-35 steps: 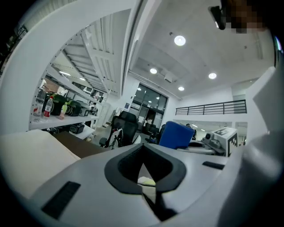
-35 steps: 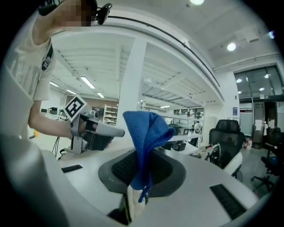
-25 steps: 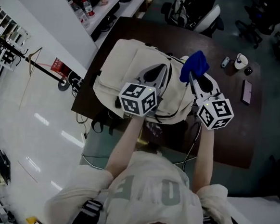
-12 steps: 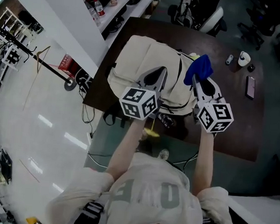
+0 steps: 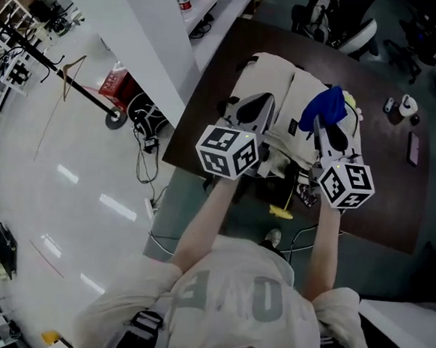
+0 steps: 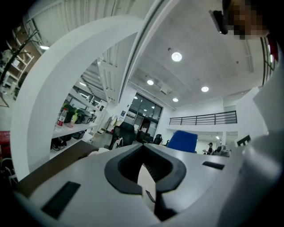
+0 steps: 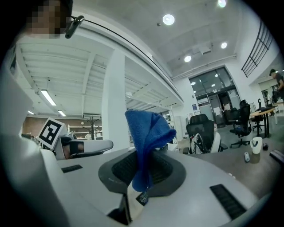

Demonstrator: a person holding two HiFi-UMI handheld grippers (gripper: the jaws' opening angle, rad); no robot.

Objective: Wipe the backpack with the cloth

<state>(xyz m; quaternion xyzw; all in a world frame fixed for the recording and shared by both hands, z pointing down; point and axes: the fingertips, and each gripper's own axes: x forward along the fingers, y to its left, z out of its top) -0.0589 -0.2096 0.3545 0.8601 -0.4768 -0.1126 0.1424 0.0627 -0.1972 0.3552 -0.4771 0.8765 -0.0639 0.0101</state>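
A cream backpack (image 5: pixel 288 100) lies on the dark brown table (image 5: pixel 374 197) in the head view. My right gripper (image 5: pixel 325 129) hovers over the backpack's right side and is shut on a blue cloth (image 5: pixel 324 109), which sticks up bunched from the jaws. In the right gripper view the blue cloth (image 7: pixel 146 133) stands upright from my right gripper (image 7: pixel 141 177), with a small label hanging below. My left gripper (image 5: pixel 255 103) is above the backpack's left part. In the left gripper view my left gripper (image 6: pixel 144 166) has its black pads closed together with nothing held.
A phone (image 5: pixel 415 147), a white cup (image 5: pixel 408 106) and a small dark item (image 5: pixel 389 106) lie at the table's far right. Office chairs (image 5: pixel 335 21) stand beyond the table. A coat stand (image 5: pixel 81 95) and cables are on the floor at left. A yellow object (image 5: pixel 280 210) lies below the table edge.
The head view has swung, so table and backpack now sit further up and right. Both grippers stay above the backpack, and the cloth remains held in the right one.
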